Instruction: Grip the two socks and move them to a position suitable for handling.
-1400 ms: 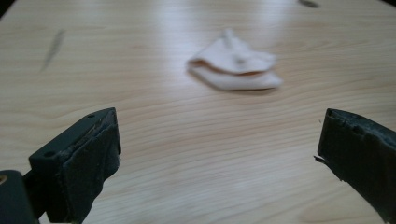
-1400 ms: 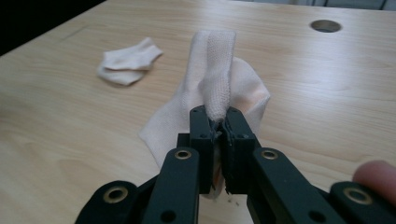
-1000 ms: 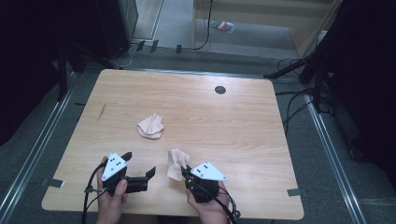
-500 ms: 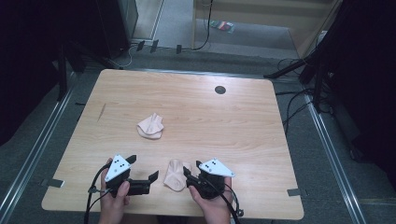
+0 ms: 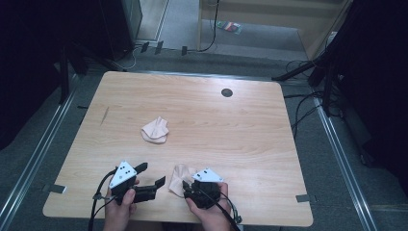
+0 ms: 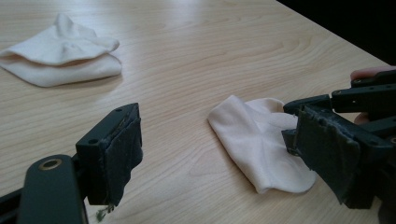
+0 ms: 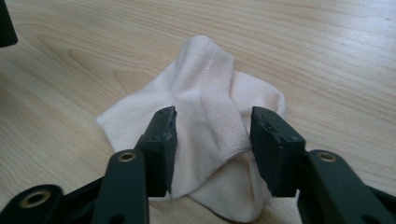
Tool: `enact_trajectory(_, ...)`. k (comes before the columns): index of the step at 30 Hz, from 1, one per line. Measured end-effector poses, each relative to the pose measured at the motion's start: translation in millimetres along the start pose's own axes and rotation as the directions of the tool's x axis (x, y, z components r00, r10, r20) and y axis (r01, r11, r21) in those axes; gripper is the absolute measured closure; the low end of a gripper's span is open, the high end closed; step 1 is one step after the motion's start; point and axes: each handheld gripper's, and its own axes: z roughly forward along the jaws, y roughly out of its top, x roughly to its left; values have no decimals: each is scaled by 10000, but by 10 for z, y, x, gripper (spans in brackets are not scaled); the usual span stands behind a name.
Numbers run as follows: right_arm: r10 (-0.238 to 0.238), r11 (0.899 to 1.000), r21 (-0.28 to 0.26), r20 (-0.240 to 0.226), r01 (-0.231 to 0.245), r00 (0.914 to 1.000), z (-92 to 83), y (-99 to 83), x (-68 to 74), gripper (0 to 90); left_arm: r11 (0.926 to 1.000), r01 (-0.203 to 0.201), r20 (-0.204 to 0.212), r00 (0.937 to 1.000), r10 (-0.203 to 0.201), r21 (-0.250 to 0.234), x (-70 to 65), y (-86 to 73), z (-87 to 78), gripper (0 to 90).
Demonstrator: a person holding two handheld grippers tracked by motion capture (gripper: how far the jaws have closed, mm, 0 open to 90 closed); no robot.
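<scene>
Two pale socks on the wooden surface (image 5: 250,130). The near sock (image 5: 179,176) lies flat at 6 o'clock, straddled by the right tongs (image 7: 212,140), which have just been closing but aren't pinching it. The left tongs (image 5: 150,175), at 7, released, have been closing on nothing. The far sock (image 5: 155,130) sits crumpled near the center.
</scene>
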Motion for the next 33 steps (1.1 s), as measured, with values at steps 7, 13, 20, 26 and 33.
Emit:
enact_trajectory(7,-337,9978,-560,184,347,9993,-77,6,28,780,10000,20,9,10000,-20,58,22,-8,1,157)
enact_trajectory(13,-654,9932,-967,-74,644,9978,-179,62,45,872,9993,82,113,9999,-87,364,21,-38,47,152)
enact_trajectory(20,-835,9839,-1623,-439,754,9955,-402,230,68,875,9933,-229,1095,9939,105,1129,-71,-83,164,141)
enact_trajectory(26,-873,9766,-2019,-568,742,9946,-549,320,96,875,9789,-829,1606,9856,528,1868,-268,-118,293,142)
enact_trajectory(33,-1057,9719,-2218,-1110,790,9882,-617,363,201,875,9726,-923,1017,9922,718,2133,-348,-122,359,530)
